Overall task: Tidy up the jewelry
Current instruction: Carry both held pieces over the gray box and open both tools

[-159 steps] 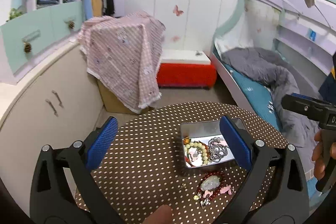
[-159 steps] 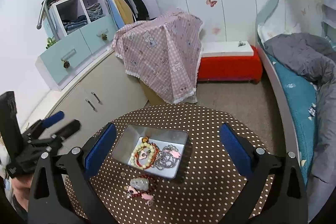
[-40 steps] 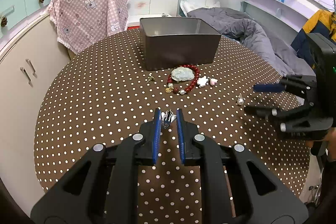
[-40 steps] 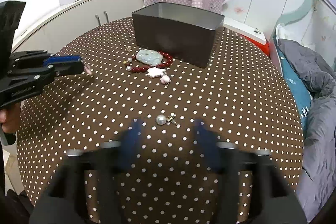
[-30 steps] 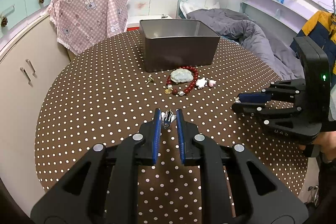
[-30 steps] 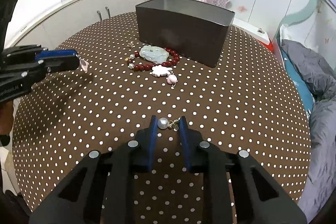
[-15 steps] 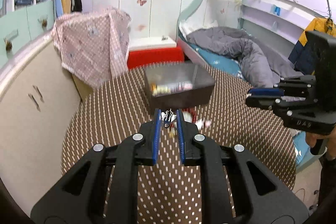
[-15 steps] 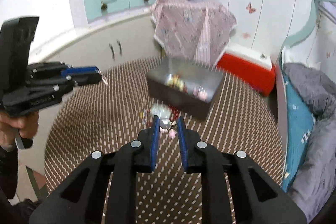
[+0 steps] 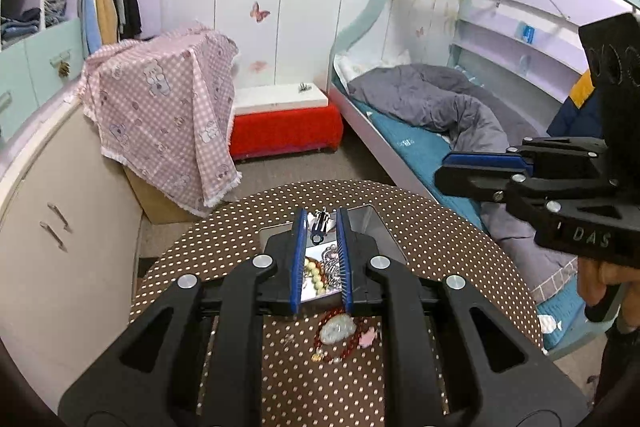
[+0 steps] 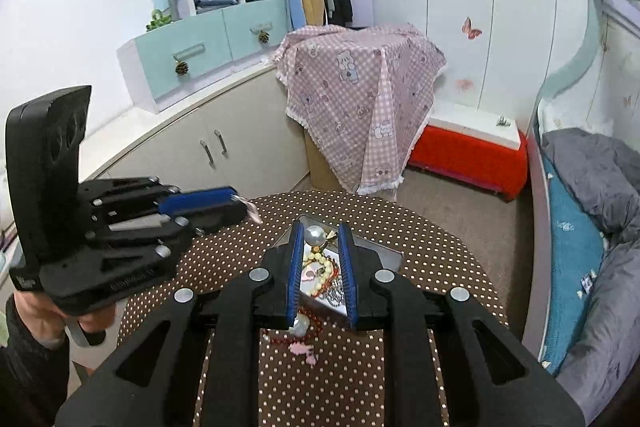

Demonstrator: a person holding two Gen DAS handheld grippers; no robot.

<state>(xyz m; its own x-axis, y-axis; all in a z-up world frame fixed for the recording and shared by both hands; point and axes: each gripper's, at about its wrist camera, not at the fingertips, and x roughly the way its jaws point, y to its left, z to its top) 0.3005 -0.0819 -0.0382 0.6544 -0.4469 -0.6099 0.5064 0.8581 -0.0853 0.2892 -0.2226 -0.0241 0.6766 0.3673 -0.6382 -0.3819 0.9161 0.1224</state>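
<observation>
Polka-dotted brown table (image 9: 440,227) is sitting beneath both tongs. Left gripper (image 9: 320,227) is pinching a small silvery clip (image 9: 319,223), long axis running forward, above the metal tin (image 9: 376,223). Right gripper (image 10: 319,237) is clamping a pearl earring (image 10: 315,236), round white bead leading, gold fitting trailing rightward.

light: bright, even, soft shadows | focus: sharp — no motion blur | edges: fisheye-bent — dark corners
</observation>
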